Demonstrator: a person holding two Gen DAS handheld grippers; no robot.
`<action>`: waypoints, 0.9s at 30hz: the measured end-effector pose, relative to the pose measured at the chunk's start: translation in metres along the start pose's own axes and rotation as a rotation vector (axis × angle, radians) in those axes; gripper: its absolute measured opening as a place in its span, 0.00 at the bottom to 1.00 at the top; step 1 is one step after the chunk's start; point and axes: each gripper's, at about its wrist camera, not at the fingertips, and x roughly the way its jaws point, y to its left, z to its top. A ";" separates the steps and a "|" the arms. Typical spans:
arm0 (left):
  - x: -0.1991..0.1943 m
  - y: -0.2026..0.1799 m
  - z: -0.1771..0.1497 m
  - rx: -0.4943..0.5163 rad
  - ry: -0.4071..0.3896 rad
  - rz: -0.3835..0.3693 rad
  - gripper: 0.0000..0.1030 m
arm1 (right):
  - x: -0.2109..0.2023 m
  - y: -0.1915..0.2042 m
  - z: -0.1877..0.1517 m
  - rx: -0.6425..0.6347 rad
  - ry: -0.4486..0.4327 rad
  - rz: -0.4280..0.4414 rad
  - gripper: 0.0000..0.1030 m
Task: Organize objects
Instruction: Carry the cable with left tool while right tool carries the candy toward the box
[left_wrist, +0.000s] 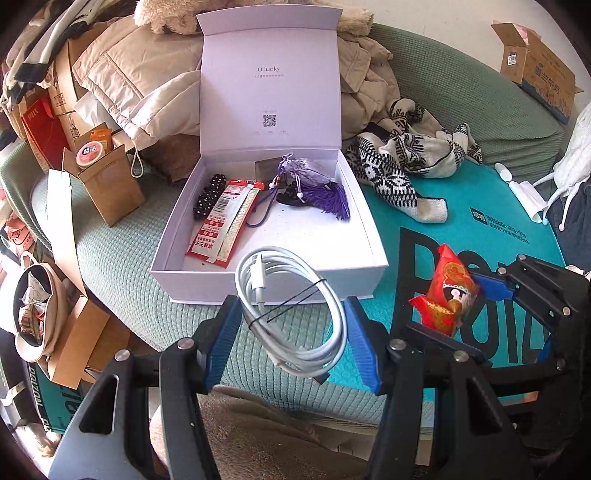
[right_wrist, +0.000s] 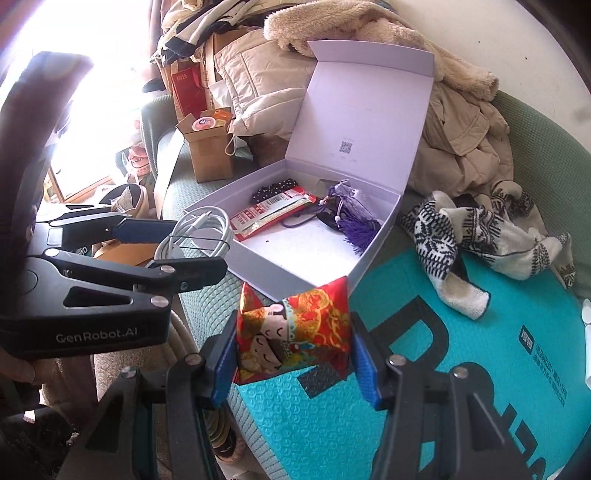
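The open white cardboard box (left_wrist: 207, 280) already holds several trinkets. Just short of its near wall, the left tongs (left_wrist: 291, 328) grip a coiled white cable (left_wrist: 295, 314); the right tongs (right_wrist: 293, 345) pinch a red printed packet (right_wrist: 295, 332). Both await placing.

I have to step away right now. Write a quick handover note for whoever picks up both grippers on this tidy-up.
Left gripper: shut on the coiled white cable, held in front of the open white box.
Right gripper: shut on the red snack packet, also short of the box.
Done: red sachets, purple tassel pouch and black beads lie in the box.
Left: put cable and packet inside. The patterned knitwear still lies outside.
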 end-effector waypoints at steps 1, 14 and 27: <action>0.001 0.003 0.003 -0.001 -0.001 0.000 0.54 | 0.001 0.001 0.004 -0.005 -0.004 0.003 0.53; 0.016 0.033 0.043 -0.006 -0.006 0.013 0.54 | 0.027 -0.002 0.048 -0.023 -0.021 0.039 0.53; 0.049 0.050 0.085 -0.003 0.003 0.008 0.54 | 0.055 -0.021 0.083 -0.027 -0.022 0.034 0.53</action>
